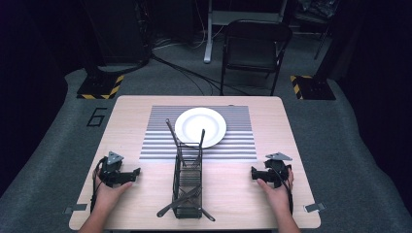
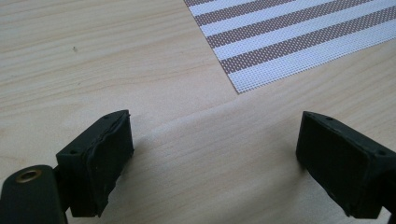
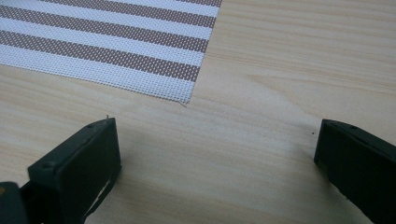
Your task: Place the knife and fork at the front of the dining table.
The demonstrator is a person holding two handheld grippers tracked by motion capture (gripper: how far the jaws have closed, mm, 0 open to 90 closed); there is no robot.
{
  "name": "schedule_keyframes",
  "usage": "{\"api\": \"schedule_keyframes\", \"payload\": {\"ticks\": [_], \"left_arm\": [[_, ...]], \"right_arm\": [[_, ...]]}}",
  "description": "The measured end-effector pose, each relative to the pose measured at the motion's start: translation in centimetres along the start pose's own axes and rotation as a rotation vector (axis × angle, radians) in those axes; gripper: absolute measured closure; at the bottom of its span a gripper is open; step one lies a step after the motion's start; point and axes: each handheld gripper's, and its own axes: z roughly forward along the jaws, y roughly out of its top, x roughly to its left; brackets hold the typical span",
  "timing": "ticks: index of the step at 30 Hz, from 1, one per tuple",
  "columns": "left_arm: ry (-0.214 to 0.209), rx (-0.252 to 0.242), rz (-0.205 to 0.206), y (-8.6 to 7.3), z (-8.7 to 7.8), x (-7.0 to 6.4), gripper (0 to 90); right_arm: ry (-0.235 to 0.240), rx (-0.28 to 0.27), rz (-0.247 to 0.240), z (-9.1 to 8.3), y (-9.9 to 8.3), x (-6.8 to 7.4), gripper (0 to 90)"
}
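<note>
A white plate (image 1: 200,126) lies on a striped placemat (image 1: 160,141) at the table's middle back. In front of the plate stands a black wire basket (image 1: 187,182) holding long black utensils (image 1: 170,130) that stick out at both ends. My left gripper (image 1: 137,172) rests on the wooden table at the near left, open, with nothing between its jaws (image 2: 212,163). My right gripper (image 1: 252,172) rests at the near right, also open and empty (image 3: 217,163). Each gripper view shows a corner of the placemat (image 2: 289,42) (image 3: 116,42) just ahead of the jaws.
The wooden table (image 1: 126,111) has tape marks at its near corners. Beyond the far edge stand a black folding chair (image 1: 255,48) and floor cables. Bare wood lies between each gripper and the basket.
</note>
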Motion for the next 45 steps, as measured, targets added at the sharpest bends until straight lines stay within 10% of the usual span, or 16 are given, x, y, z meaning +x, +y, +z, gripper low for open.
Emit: {"api": "schedule_keyframes", "payload": {"ticks": [27,37,45], "left_arm": [[0.005,-0.015,-0.002,0.1,0.1,0.0,14.7],[0.002,-0.005,0.004,0.1,0.1,0.0,14.5],[0.001,-0.005,0.005,0.1,0.1,0.1,14.5]], "right_arm": [[0.005,0.003,-0.009,-0.1,-0.1,0.1,0.0],[0.049,0.006,0.015,-1.1,0.3,0.3,16.3],[0.103,-0.015,-0.067,-2.9,1.4,2.0,22.5]]}}
